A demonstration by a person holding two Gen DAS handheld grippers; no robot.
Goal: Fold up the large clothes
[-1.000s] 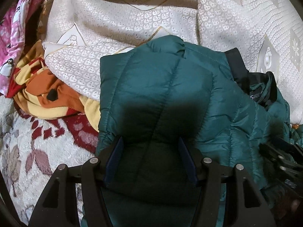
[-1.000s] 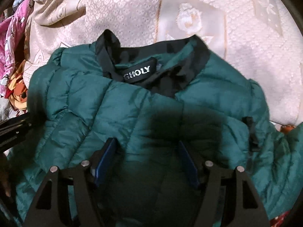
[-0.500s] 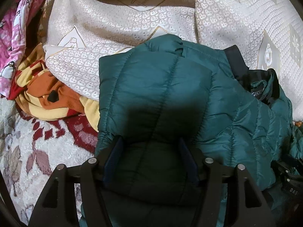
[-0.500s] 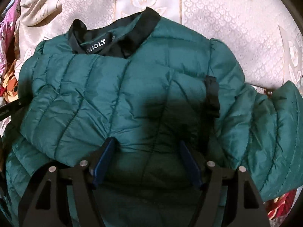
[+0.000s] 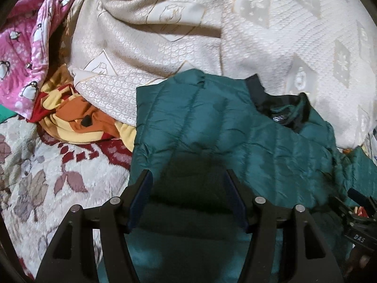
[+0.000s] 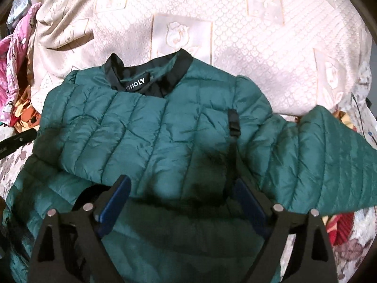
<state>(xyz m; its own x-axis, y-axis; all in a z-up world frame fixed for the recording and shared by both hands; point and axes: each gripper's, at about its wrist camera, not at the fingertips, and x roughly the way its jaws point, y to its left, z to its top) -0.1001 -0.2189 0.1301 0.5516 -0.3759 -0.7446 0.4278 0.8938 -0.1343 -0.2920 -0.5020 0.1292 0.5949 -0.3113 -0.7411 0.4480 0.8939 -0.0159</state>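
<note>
A dark green quilted puffer jacket [image 6: 153, 127] with a black collar [image 6: 146, 75] lies front up on the bed; it also shows in the left wrist view [image 5: 212, 127]. Its left side is folded over the body, and its right sleeve [image 6: 329, 155] sticks out to the right. My left gripper [image 5: 188, 176] is open, its jaws spread over the jacket's left part. My right gripper [image 6: 181, 184] is open over the jacket's lower middle, beside a black buckle strap [image 6: 234, 125]. Neither holds fabric. The right gripper's body [image 5: 358, 221] shows at the left wrist view's right edge.
A cream patterned bedspread [image 6: 259, 35] lies bunched behind the jacket. A pink penguin-print cloth [image 5: 21, 54] and an orange, yellow and red garment [image 5: 77, 120] lie at the left. A floral blanket [image 5: 47, 176] covers the near left.
Both grippers have drawn back from the jacket, so more of it shows. The right view now takes in the whole collar and the right sleeve. Both stay open.
</note>
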